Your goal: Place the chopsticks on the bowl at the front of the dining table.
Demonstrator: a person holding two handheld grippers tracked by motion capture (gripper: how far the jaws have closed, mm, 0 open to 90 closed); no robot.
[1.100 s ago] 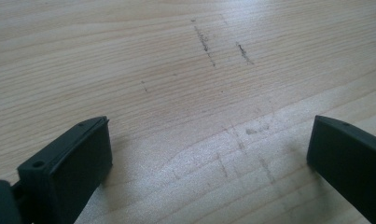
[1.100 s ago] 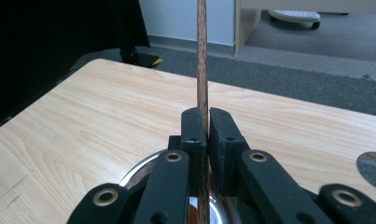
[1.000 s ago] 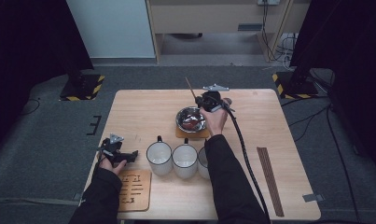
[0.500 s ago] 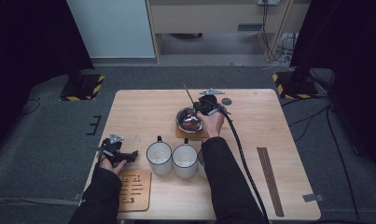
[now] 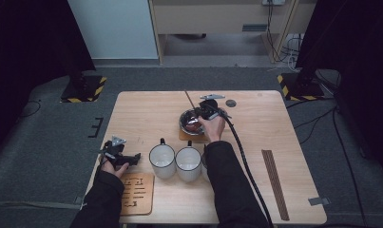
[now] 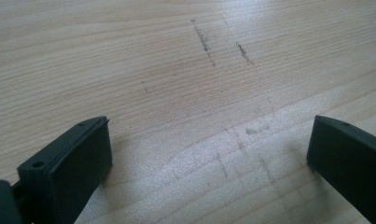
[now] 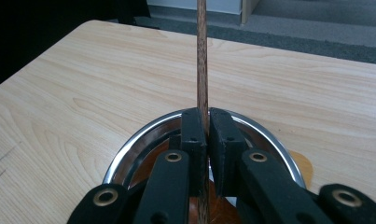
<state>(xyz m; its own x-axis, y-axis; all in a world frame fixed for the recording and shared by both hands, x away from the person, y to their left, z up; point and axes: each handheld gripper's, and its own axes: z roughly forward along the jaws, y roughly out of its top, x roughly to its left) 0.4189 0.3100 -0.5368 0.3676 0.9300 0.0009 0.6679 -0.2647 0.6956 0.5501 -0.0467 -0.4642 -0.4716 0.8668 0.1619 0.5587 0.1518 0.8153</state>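
Right claw [image 7: 203, 140] pinches the wooden stick [image 7: 202, 56] upright over the steel bowl [image 5: 190, 119]; left claw [image 6: 209, 154] rests spread, well apart

Dark brown wooden stick [image 7: 202, 60]; shiny silver round metal bowl [image 5: 186, 118]; two white mugs, black-rimmed [image 5: 162, 160]; pale, straight-grained wooden table [image 5: 146, 114].

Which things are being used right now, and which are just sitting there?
In use: right gripper, shut on the stick; bowl below it.

Just lying about: two mugs, coaster, dark strip, open left gripper.
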